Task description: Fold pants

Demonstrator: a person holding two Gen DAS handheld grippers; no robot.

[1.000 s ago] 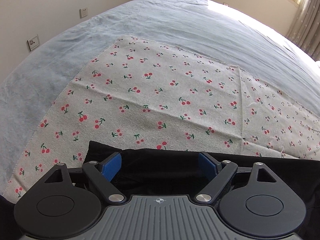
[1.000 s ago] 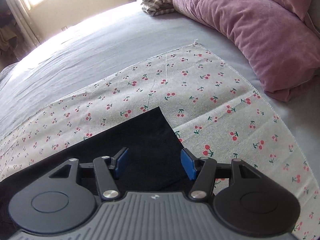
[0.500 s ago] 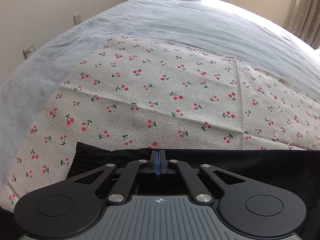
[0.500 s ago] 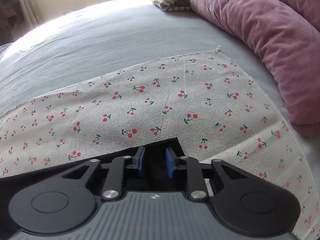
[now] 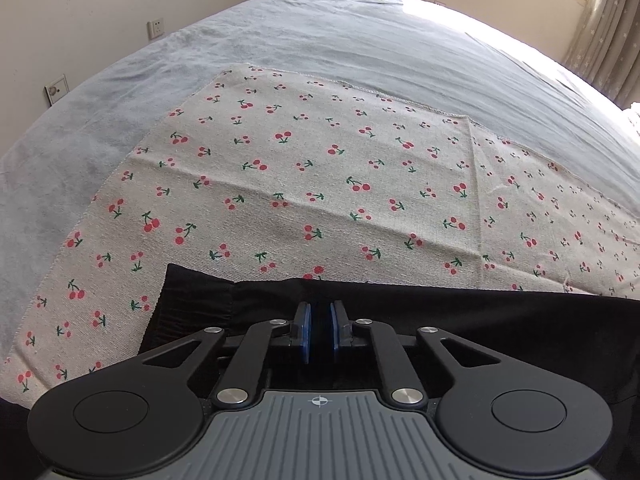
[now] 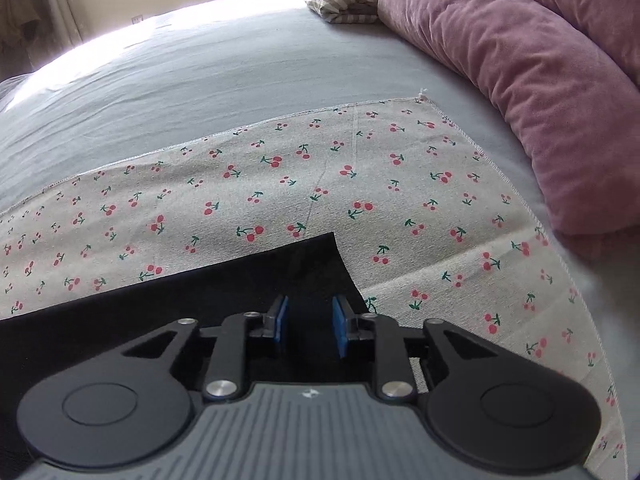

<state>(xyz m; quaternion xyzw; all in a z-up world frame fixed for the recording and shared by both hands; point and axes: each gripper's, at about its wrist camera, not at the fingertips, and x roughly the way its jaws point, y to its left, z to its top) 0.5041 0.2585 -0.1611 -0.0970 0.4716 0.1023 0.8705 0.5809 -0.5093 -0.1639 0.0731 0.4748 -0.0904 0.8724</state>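
On the cherry-print cloth [image 5: 320,168] the black pants [image 5: 480,320] are lying flat. The left gripper [image 5: 319,330] is tilting steeply down over the waistband, its jaws just reopening to a narrow gap; the right gripper [image 6: 309,326], equally tilted, is spreading wider above the hem corner. Both should bite deeper before lifting, I judge.

Left gripper [image 5: 319,326] — jaws closed from wide, now reopened to a narrow gap over the black pants [image 5: 460,320]. Right gripper [image 6: 308,326] likewise reopened; pants corner sits lower in frame.
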